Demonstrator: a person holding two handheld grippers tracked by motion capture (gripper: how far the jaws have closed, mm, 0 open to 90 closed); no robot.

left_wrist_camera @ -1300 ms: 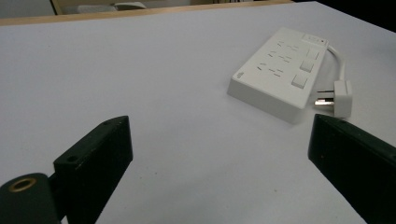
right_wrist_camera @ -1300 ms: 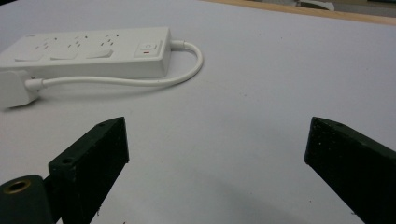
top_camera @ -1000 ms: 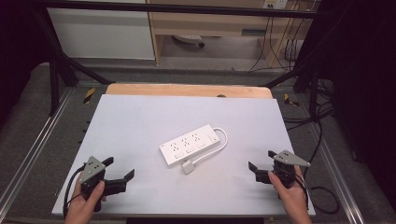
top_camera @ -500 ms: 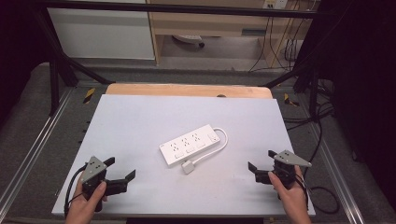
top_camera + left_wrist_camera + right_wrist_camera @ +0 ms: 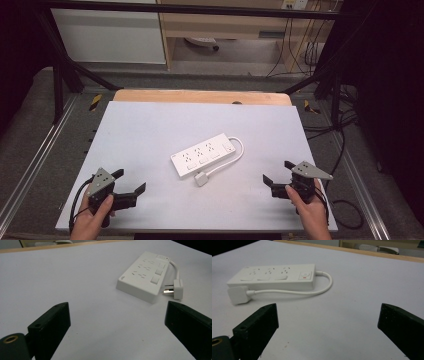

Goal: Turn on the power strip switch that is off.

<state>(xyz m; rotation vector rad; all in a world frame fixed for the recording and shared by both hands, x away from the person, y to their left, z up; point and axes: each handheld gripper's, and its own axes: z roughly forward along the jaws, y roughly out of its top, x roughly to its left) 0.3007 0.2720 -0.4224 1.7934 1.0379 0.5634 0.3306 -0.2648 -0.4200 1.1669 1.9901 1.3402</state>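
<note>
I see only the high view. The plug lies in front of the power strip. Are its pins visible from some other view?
Observer: Yes. In the left gripper view the plug shows metal pins pointing toward the strip.
Operator: Does the strip's switch have any mark?
Observer: In the right gripper view the switch has a small red mark.
Operator: Are both hand-held grippers open?
Observer: Yes. The left hand-held gripper and the right hand-held gripper each have jaws wide apart, holding nothing.
</note>
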